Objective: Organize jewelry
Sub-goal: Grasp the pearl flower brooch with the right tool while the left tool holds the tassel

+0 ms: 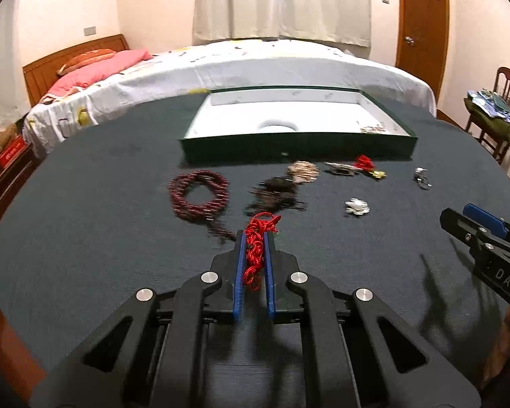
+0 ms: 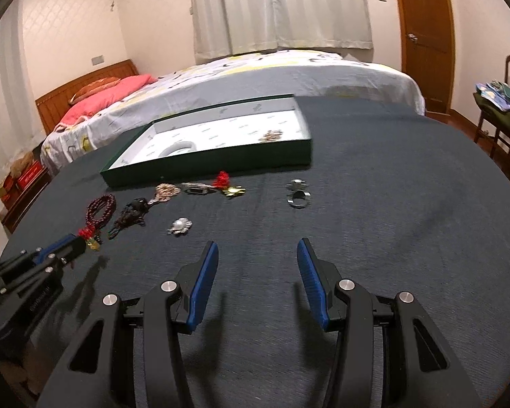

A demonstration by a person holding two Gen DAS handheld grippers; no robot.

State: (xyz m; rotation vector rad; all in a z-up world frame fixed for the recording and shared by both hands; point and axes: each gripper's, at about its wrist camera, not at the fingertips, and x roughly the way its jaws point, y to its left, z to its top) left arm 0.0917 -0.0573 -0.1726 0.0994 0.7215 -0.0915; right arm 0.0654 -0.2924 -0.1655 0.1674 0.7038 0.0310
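Red knotted cord (image 1: 257, 250) bunched, pinched in left tool (image 1: 255, 238).

White letters "DAS" on the black body of the right gripper (image 1: 459, 219) (cut off at frame edge). Print on the box (image 2: 289, 153) lining too blurred to read.

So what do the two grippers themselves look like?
Both match: the left gripper and the right gripper are black linkage arms with silver round pivot pins and blue ribbed pads lining the jaws. The right one's side carries pale lettering. No sleeves show.
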